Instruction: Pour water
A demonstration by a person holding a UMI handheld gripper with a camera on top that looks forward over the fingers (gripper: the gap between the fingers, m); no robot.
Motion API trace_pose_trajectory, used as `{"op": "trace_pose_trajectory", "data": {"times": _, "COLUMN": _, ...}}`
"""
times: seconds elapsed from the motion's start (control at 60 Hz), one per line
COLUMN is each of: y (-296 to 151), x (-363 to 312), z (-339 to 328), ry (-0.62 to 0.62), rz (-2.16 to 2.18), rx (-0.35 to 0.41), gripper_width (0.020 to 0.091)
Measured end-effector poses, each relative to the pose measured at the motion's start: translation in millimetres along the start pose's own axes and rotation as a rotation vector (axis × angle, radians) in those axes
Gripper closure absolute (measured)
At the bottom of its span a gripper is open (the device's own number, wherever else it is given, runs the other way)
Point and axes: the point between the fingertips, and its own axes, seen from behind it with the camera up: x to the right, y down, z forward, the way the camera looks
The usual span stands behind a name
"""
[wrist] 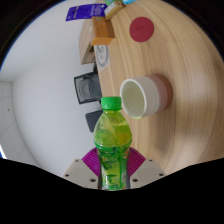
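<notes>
A green plastic bottle (111, 140) with a green cap stands upright between my fingers, with my gripper (112, 165) shut on its lower body. Both magenta pads (92, 160) press against its sides. Just beyond the bottle, a white mug (141, 95) sits open-mouthed on a brown coaster on the round wooden table (175, 60). The bottle's base is hidden below the fingers.
A red round coaster (142, 29) lies farther back on the table. An orange box (103, 31) and a purple item (85, 12) rest near the far edge. Past the table's left edge there is pale floor with a dark object (84, 87).
</notes>
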Motion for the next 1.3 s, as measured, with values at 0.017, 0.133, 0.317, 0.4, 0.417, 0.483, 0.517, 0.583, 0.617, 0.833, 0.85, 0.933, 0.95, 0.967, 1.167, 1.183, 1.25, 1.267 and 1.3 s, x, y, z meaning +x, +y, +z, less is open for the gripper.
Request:
{"op": "trace_pose_trajectory", "data": {"times": 0.017, "y": -0.1, "x": -2.7, "z": -2.3, "ry": -0.001, "rz": -0.039, "rx": 0.002, "gripper_width": 0.0796}}
{"op": "trace_pose_trajectory", "data": {"times": 0.133, "y": -13.9, "x": -26.2, "z": -21.3, "ry": 0.021, "rz": -0.421, "rx": 0.047, "gripper_width": 0.0771}}
{"op": "trace_pose_trajectory", "data": {"times": 0.317, "y": -64.2, "x": -84.2, "z": -62.5, "ry": 0.064, "rz": -1.031, "rx": 0.207, "gripper_width": 0.0771}}
{"op": "trace_pose_trajectory", "data": {"times": 0.4, "y": -103.0, "x": -105.6, "z": -81.8, "ry": 0.136, "rz": -1.302, "rx": 0.345, "gripper_width": 0.0771}}
{"op": "trace_pose_trajectory", "data": {"times": 0.417, "y": -112.5, "x": -108.9, "z": -86.0, "ry": 0.160, "rz": -1.355, "rx": 0.379, "gripper_width": 0.0763}}
{"op": "trace_pose_trajectory", "data": {"times": 0.483, "y": -145.6, "x": -116.8, "z": -97.7, "ry": 0.259, "rz": -1.539, "rx": 0.481, "gripper_width": 0.0761}}
{"op": "trace_pose_trajectory", "data": {"times": 0.517, "y": -161.1, "x": -113.3, "z": -104.8, "ry": 0.268, "rz": -1.610, "rx": 0.521, "gripper_width": 0.0736}}
{"op": "trace_pose_trajectory", "data": {"times": 0.583, "y": -182.4, "x": -117.9, "z": -102.0, "ry": 0.293, "rz": -1.631, "rx": 0.542, "gripper_width": 0.0736}}
{"op": "trace_pose_trajectory", "data": {"times": 0.617, "y": -193.6, "x": -116.6, "z": -101.0, "ry": 0.288, "rz": -1.614, "rx": 0.549, "gripper_width": 0.0735}}
{"op": "trace_pose_trajectory", "data": {"times": 0.833, "y": -268.8, "x": -76.1, "z": -80.7, "ry": 0.355, "rz": -1.602, "rx": 0.552, "gripper_width": 0.0736}}
{"op": "trace_pose_trajectory", "data": {"times": 0.85, "y": -272.3, "x": -73.4, "z": -78.3, "ry": 0.359, "rz": -1.605, "rx": 0.550, "gripper_width": 0.0736}}
{"op": "trace_pose_trajectory", "data": {"times": 0.933, "y": -286.8, "x": -57.2, "z": -65.6, "ry": 0.355, "rz": -1.601, "rx": 0.539, "gripper_width": 0.0738}}
{"op": "trace_pose_trajectory", "data": {"times": 0.95, "y": -288.6, "x": -53.7, "z": -63.4, "ry": 0.354, "rz": -1.601, "rx": 0.532, "gripper_width": 0.0737}}
{"op": "trace_pose_trajectory", "data": {"times": 0.967, "y": -291.2, "x": -50.2, "z": -61.1, "ry": 0.353, "rz": -1.602, "rx": 0.527, "gripper_width": 0.0737}}
{"op": "trace_pose_trajectory", "data": {"times": 1.167, "y": -297.3, "x": -21.3, "z": -52.8, "ry": 0.297, "rz": -1.614, "rx": 0.506, "gripper_width": 0.0700}}
{"op": "trace_pose_trajectory", "data": {"times": 1.183, "y": -296.0, "x": -18.9, "z": -52.6, "ry": 0.297, "rz": -1.615, "rx": 0.505, "gripper_width": 0.0692}}
{"op": "trace_pose_trajectory", "data": {"times": 1.25, "y": -295.4, "x": -18.4, "z": -56.1, "ry": 0.272, "rz": -1.620, "rx": 0.510, "gripper_width": 0.0653}}
{"op": "trace_pose_trajectory", "data": {"times": 1.267, "y": -294.8, "x": -17.9, "z": -56.3, "ry": 0.269, "rz": -1.624, "rx": 0.509, "gripper_width": 0.0651}}
{"op": "trace_pose_trajectory", "data": {"times": 1.3, "y": -294.2, "x": -17.5, "z": -56.5, "ry": 0.270, "rz": -1.636, "rx": 0.509, "gripper_width": 0.0643}}
